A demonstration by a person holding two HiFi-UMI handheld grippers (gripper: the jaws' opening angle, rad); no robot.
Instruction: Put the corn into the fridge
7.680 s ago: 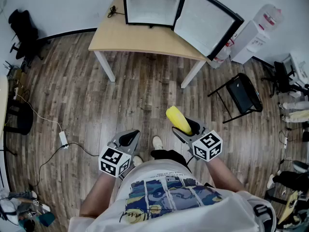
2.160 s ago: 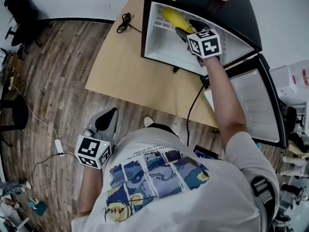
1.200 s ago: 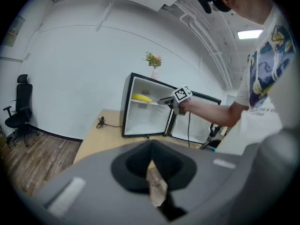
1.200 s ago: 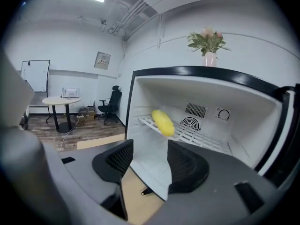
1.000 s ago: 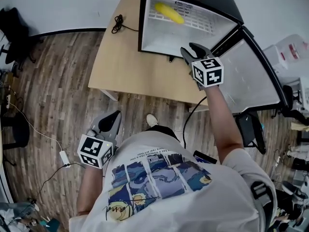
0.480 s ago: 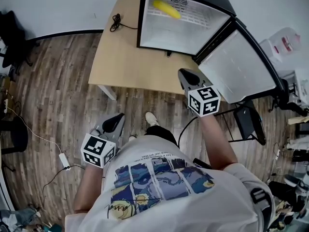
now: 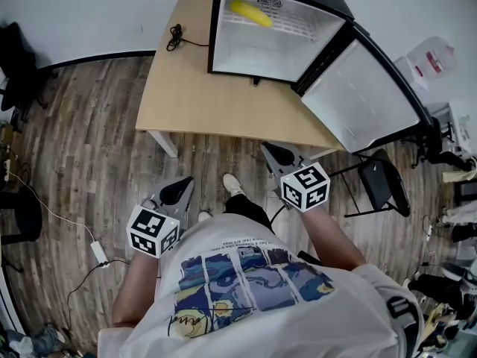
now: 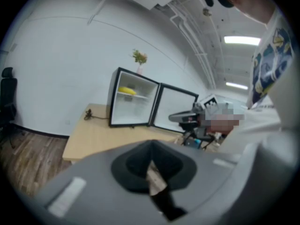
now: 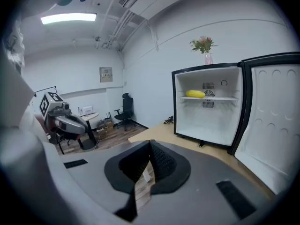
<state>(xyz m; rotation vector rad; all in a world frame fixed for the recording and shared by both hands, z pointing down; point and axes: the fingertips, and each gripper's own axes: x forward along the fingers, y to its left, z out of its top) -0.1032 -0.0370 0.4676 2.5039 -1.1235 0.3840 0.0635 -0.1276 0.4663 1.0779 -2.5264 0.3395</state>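
Note:
The yellow corn [image 7: 250,13] lies on the wire shelf inside the small black fridge [image 7: 277,34], whose door [image 7: 364,99] hangs wide open to the right. It also shows as a yellow shape on the shelf [image 9: 195,94] [image 8: 127,91] in both gripper views. My right gripper [image 7: 270,155] is shut and empty, held over the floor just in front of the table, well clear of the fridge. My left gripper [image 7: 172,192] hangs low near my body, shut with nothing in it.
The fridge stands on a light wooden table [image 7: 195,88] with a black cable [image 7: 177,36] at its back. A folding black chair [image 7: 376,186] stands right of the table. Office chairs [image 7: 15,66] and a floor cable [image 7: 98,253] sit at the left.
My right gripper has pulled back from the fridge opening toward my body and dropped lower, its jaws going from open to shut. The corn stays on the shelf. The left gripper shifted slightly.

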